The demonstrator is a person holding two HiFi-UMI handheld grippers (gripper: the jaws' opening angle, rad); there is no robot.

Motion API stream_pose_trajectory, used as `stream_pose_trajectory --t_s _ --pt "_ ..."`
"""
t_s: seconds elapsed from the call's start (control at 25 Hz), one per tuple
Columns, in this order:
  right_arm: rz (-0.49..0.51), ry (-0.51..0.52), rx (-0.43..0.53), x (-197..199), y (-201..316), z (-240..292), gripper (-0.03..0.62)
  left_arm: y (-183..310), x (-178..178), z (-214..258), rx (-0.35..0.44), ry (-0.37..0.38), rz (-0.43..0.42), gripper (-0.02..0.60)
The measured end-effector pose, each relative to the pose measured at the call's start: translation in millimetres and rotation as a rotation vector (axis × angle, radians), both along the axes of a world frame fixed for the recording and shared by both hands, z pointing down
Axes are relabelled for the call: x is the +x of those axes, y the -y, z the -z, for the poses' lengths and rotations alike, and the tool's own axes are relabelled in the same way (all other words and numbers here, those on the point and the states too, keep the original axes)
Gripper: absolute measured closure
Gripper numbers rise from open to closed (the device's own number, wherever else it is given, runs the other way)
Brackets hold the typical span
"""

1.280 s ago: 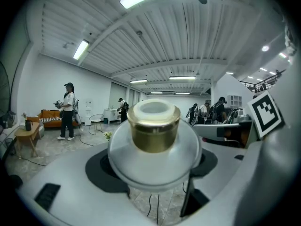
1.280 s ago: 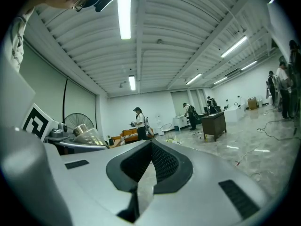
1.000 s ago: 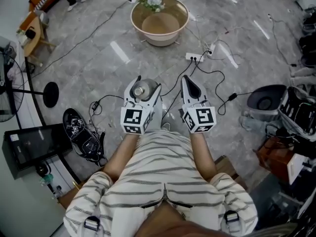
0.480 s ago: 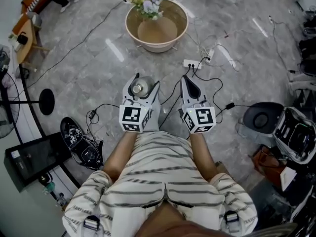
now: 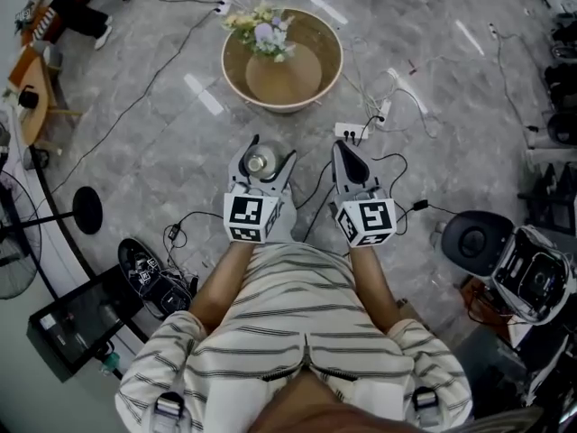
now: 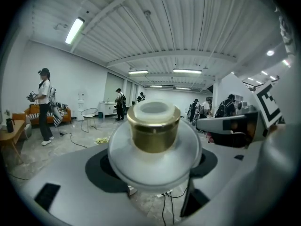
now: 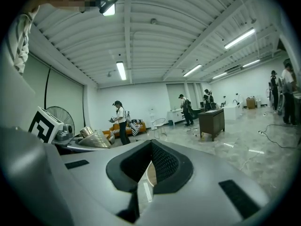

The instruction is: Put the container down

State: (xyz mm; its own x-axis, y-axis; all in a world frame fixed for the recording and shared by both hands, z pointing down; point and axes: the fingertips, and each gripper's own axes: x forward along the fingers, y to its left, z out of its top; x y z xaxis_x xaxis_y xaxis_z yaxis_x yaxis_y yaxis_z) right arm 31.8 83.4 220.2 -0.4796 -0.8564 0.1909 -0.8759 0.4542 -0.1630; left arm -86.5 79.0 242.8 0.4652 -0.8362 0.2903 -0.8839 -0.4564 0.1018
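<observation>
The container (image 5: 260, 161) is a rounded clear jar with a gold collar and a pale top. My left gripper (image 5: 261, 163) is shut on it and carries it upright over the grey marble floor, in front of the person's striped shirt. The left gripper view shows the jar (image 6: 153, 134) filling the middle, with the black pads (image 6: 100, 169) against its sides. Beside it, my right gripper (image 5: 348, 154) is level with the left one and shut, with nothing in it. The right gripper view shows its ribbed pads (image 7: 162, 163) meeting.
Ahead on the floor stands a large round beige tub (image 5: 325, 39) with flowers (image 5: 257, 30) at its rim. A white power strip (image 5: 352, 132) and loose cables lie between it and the grippers. A black round bin (image 5: 475, 242) is at the right and a monitor (image 5: 77, 318) at the left. People stand far off.
The whole floor has slid toward me: the tub and the power strip are nearer. Both grippers keep their pose in front of the body, and the jar is still held.
</observation>
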Motion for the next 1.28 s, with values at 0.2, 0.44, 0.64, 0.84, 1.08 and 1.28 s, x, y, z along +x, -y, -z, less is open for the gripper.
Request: stream_pose_trajectory --t_s 0.2,0.44,0.64,0.84,1.08,1.28 --pt "0.003 -0.014 -0.005 -15 52 2 0.585 49 -9 -7 -0.019 0.006 -0.016 0.253" --pt "-0.012 -0.014 -0.008 -28 104 3 0.585 92 -19 -17 -0.045 0.03 -0.045 0.253" --pt "-0.027 -0.034 -0.015 -33 125 -1 0.586 115 -22 -23 -0.057 0.033 -0.068 0.253" --pt "-0.028 -0.045 -0.044 -35 138 -18 0.585 128 -24 -36 -0.057 0.036 -0.066 0.252" --pt "-0.02 -0.045 -0.063 -23 158 -49 0.586 143 -18 -75 -0.092 0.049 -0.042 0.252" --pt "0.001 -0.055 -0.099 -15 175 -80 0.585 157 -17 -110 -0.124 0.055 -0.002 0.252"
